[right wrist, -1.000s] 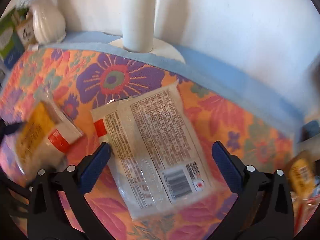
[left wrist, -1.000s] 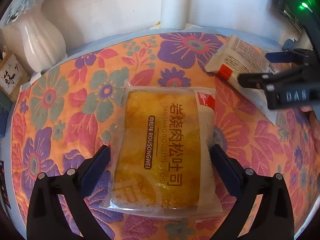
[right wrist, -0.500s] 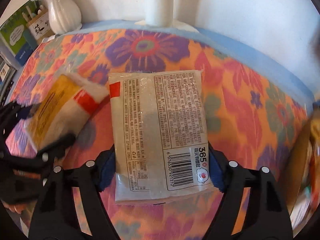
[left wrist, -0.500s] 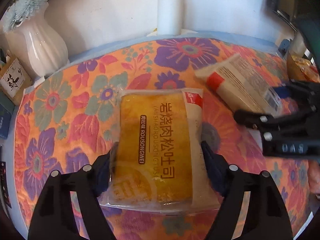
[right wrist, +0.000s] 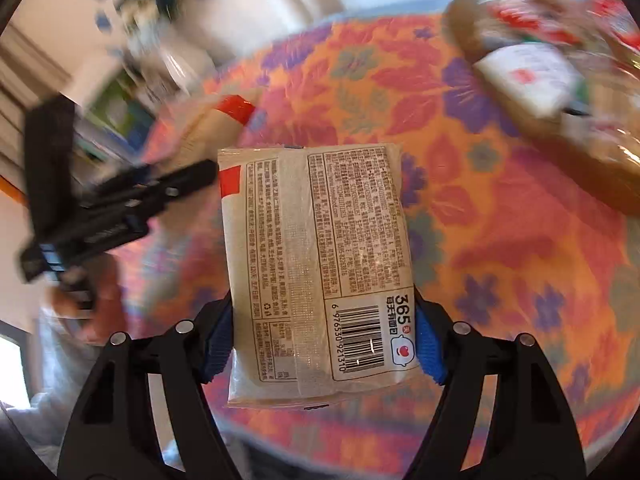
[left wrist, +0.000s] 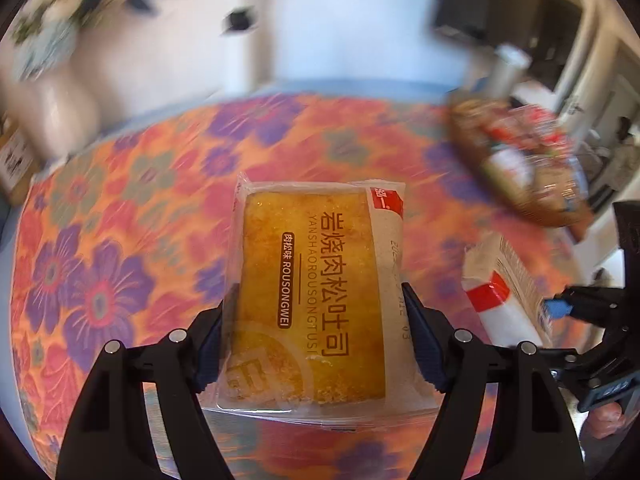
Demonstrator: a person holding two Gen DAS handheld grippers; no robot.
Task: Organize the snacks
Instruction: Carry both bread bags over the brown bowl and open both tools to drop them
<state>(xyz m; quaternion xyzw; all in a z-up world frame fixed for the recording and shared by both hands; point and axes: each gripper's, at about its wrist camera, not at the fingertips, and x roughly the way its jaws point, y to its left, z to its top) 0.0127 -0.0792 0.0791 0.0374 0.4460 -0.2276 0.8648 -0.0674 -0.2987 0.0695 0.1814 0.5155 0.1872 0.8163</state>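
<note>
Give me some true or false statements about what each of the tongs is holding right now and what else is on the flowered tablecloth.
1. The left tongs are shut on a toast packet showing its yellow printed front. True.
2. The right tongs are open and hold nothing. False: they are shut on a bread packet.
3. The bread packet faces the right camera with its barcode and small print. True.
4. The toast packet lies flat on the tablecloth. False: it is gripped between the tongs' pads at both sides.
5. A basket of snacks sits at the table's far right. True.
</note>
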